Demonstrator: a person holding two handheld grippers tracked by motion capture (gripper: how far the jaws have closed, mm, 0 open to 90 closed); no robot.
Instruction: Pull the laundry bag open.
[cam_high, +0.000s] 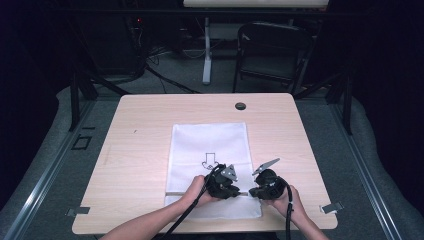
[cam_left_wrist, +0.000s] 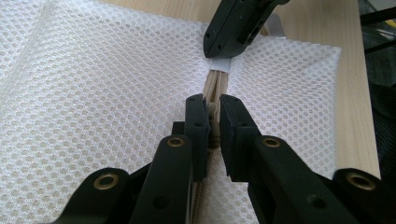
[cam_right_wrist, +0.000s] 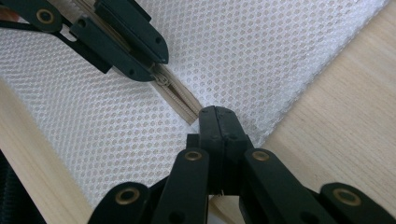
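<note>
The flat white mesh bag (cam_high: 210, 160) lies on the pale wooden table (cam_high: 135, 150), its zippered edge toward the person's side. Along that edge runs a beige zipper (cam_left_wrist: 215, 86), and the work in hand looks like running it along the bag.

In the left gripper view the zipper's small pull (cam_left_wrist: 214, 125) sits between the jaws of the left gripper (cam_left_wrist: 212, 112), which are drawn in tight on it — a grip, as far as the frames show. Ahead of the pull the two rows of teeth look parted rather than meshed, though I cannot tell for certain.

The right gripper (cam_right_wrist: 219, 121) has its jaws fully closed, pinching the bag at the zipper's end, where a small grey tab (cam_left_wrist: 220, 65) shows under its tips. It appears to anchor the fabric while the other hand works the pull.

By my reading the slider is near that end, with only a short stretch of zipper between the two grippers — so the run is either nearly finished or just starting.
</note>
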